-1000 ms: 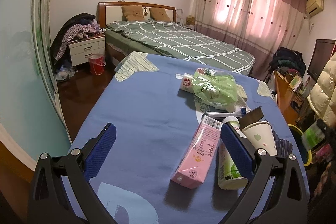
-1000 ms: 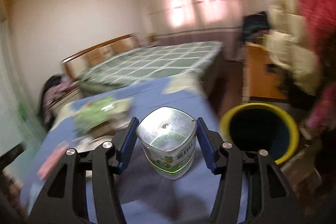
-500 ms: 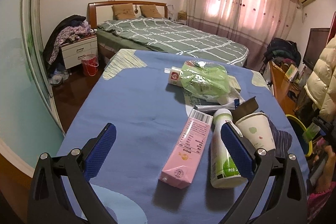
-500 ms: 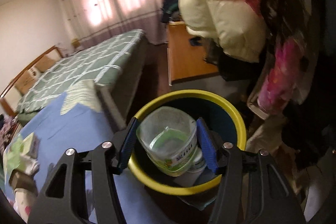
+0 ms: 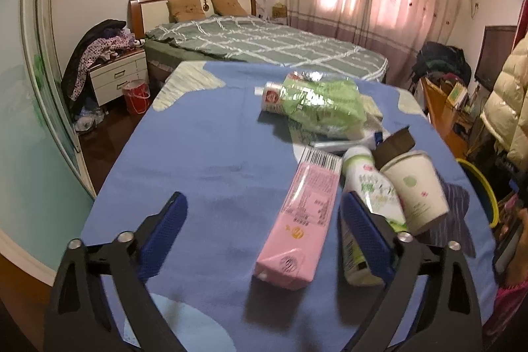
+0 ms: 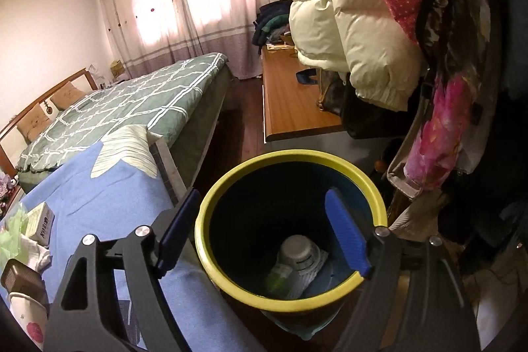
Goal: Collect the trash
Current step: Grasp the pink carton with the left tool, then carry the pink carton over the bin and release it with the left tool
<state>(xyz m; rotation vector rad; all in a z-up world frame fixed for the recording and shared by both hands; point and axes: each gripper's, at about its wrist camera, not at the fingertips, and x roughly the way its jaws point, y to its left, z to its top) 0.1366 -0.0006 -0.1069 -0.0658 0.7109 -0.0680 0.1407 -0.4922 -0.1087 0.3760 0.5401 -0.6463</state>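
My right gripper (image 6: 262, 230) is open and empty over the yellow-rimmed trash bin (image 6: 264, 161); the green-labelled can (image 6: 293, 256) lies at the bin's bottom. My left gripper (image 5: 262, 231) is open above the blue-covered table (image 5: 198, 147). A pink carton (image 5: 298, 221) lies between its fingers. A white and green bottle (image 5: 366, 187) and a paper cup (image 5: 415, 188) lie by the right finger. A green plastic bag (image 5: 323, 104) over a small bottle lies further back.
A bed (image 5: 264, 45) stands beyond the table, a nightstand (image 5: 118, 78) and red bucket (image 5: 136, 92) at left. Hanging coats (image 6: 356, 22) crowd the bin's right side, a wooden desk (image 6: 290, 101) behind it. The bin's rim (image 5: 480, 183) shows at the table's right edge.
My right gripper carried the can from the table to over the bin and opened; the can dropped in. My left gripper drifted slightly over the table, staying open.
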